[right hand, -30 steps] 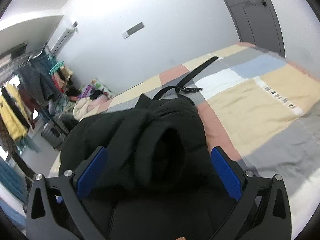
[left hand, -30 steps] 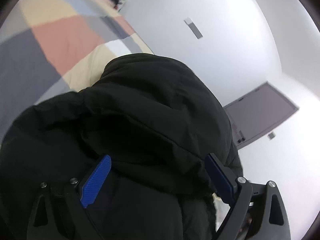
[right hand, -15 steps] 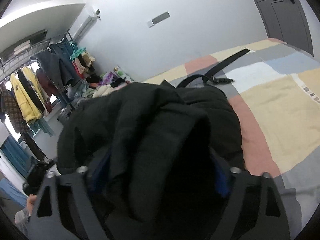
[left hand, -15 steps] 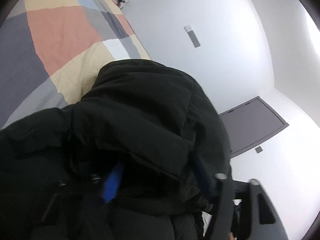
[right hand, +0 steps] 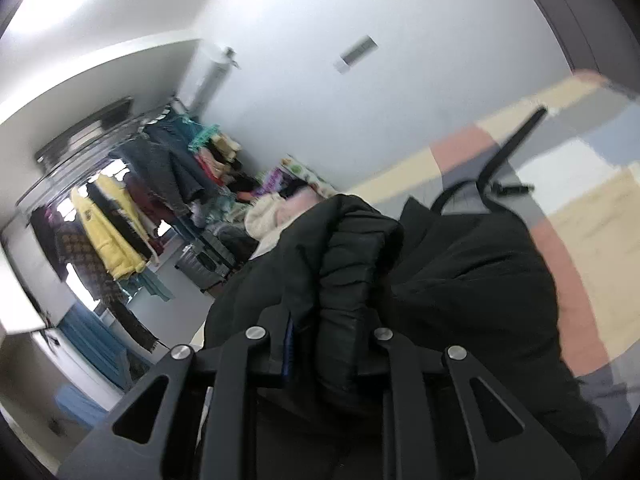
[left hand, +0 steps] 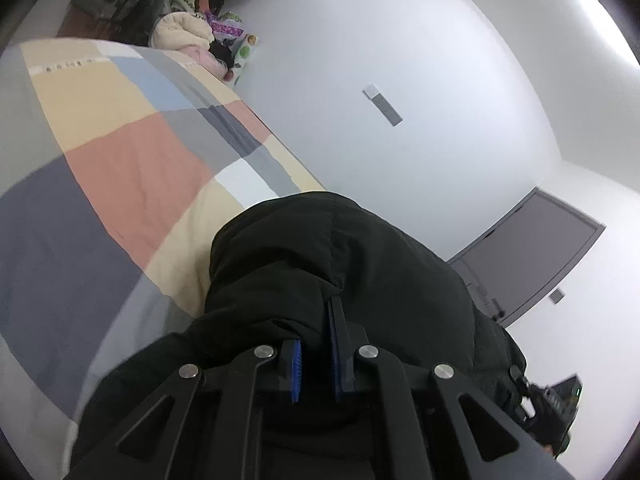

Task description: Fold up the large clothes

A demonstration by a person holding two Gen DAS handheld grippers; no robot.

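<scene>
A black puffy jacket (left hand: pixel 340 248) lies bunched on a patchwork bed cover (left hand: pixel 120 168). In the left wrist view my left gripper (left hand: pixel 316 332) is shut on a fold of it, the blue pads (left hand: pixel 295 368) nearly together with black fabric pinched between them. The right wrist view shows the same jacket (right hand: pixel 460 272) lifted off the cover (right hand: pixel 580 208). My right gripper (right hand: pixel 334 320) has its jaws closing on a thick quilted fold of the jacket, which fills the gap between them. Fabric hides its right pad.
A black strap with a buckle (right hand: pixel 512 148) lies on the cover beyond the jacket. A rack of hanging clothes (right hand: pixel 120 208) and a heap of garments (left hand: pixel 188 28) stand past the bed's far end. A grey door (left hand: pixel 532 248) is in the white wall.
Both grippers went from wide open around the jacket to closed on folds of it. Both have risen, pulling the fabric up; the right view has swung toward the clothes rack.
</scene>
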